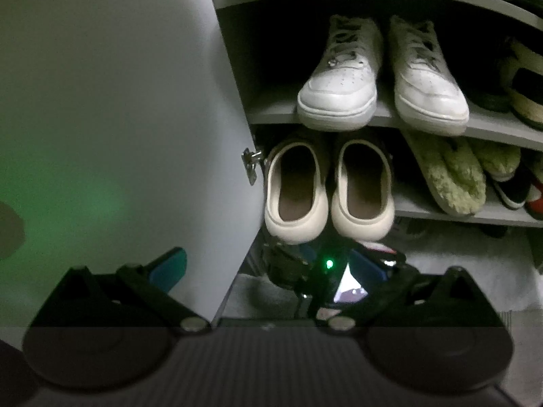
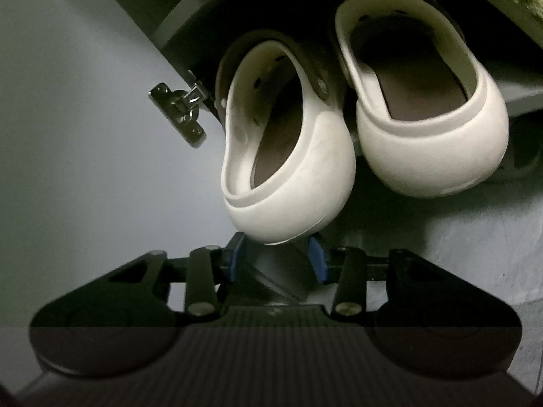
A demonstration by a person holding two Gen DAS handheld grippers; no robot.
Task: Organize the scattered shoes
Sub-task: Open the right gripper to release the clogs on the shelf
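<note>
Risk item: my right gripper (image 2: 277,254), jaws half-closed below, not clamping, the left cream clog (image 2: 288,142) overhanging its shelf (image 1: 441,208); a nudge tips it off.

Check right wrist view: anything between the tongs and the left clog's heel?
Nothing visible. The right tongs sit just under the heel of the left clog, blue pads on either side, gap clear. The cabinet door and its hinge stay off to the left.
</note>
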